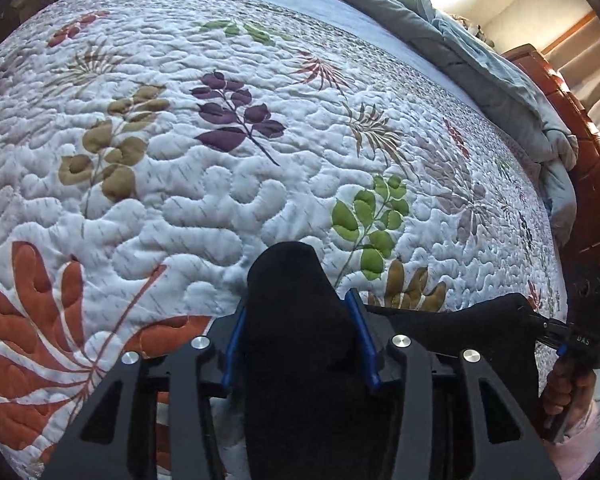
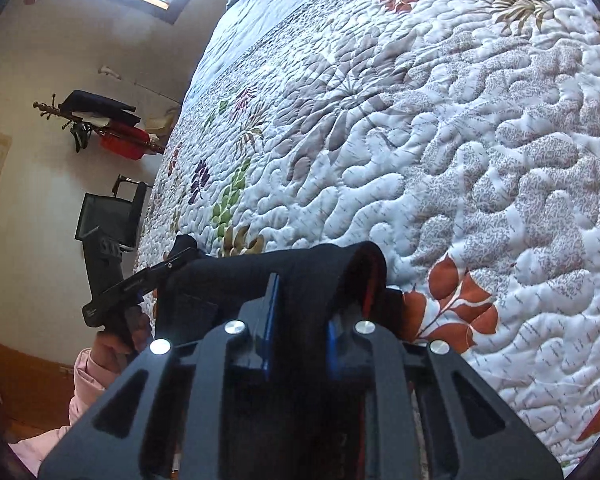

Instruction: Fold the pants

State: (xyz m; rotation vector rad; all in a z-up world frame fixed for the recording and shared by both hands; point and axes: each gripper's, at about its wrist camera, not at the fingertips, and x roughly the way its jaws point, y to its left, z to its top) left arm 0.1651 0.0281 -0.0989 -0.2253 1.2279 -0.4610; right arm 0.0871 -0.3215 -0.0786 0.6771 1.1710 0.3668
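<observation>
Left wrist view: the left gripper (image 1: 300, 344), a black two-finger tool with blue pads (image 1: 233, 346), is clamped on a bunched fold of the black fabric pants (image 1: 288, 280), which rise between the fingers and mound just ahead of the fingertips. From there the cloth stretches away to this tool's right, where the right gripper (image 1: 556, 330) pinches its far end; the hand (image 1: 566, 392) gripping that handle shows below it. Beyond the fingers lies the white quilted bedspread printed with coloured leaves (image 1: 204, 200); a rumpled grey-blue comforter (image 1: 492, 80) runs along its far right edge, against a reddish wooden bed frame (image 1: 588, 184).

Right wrist view: the right gripper (image 2: 300, 332) is likewise closed on the black pants (image 2: 320, 268), the fabric draped over and between its blue pads (image 2: 270, 328). The cloth runs to this tool's left, where the left gripper (image 2: 172, 262) holds its other end above a pink-sleeved hand (image 2: 116, 336). The quilted bedspread (image 2: 460, 160) fills the space ahead and to the right.
</observation>
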